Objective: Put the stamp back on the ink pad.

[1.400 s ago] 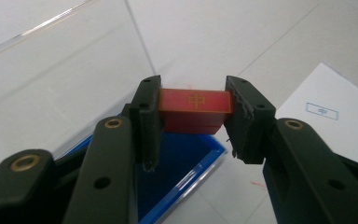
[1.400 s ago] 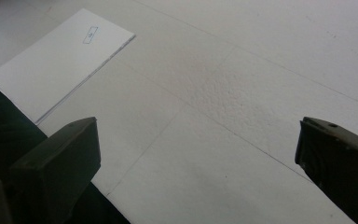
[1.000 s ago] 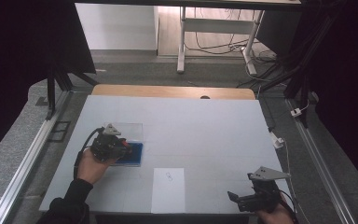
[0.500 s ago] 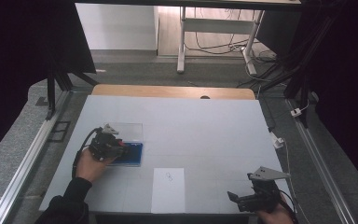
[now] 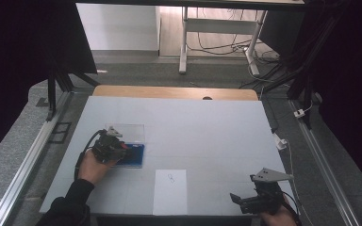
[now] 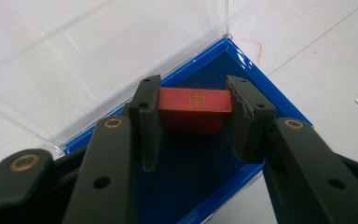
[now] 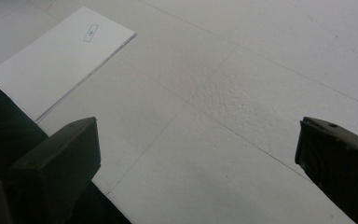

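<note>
Left tool has slid further over blue tray, clamped on red block; shallow grip could slip; right tool apart, idle on desk

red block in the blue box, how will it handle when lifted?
The red block looks rigid with flat sides, so the left tool should pinch it squarely. It looks small, probably light. Glossy faces may slip slightly.

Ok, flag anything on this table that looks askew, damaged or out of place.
Nothing stands out. The blue case lies flat with its clear lid open, the red block sits squarely between the left gripper fingers, and the white sheet lies straight at the table's near edge. The right gripper is open over bare table.
</note>
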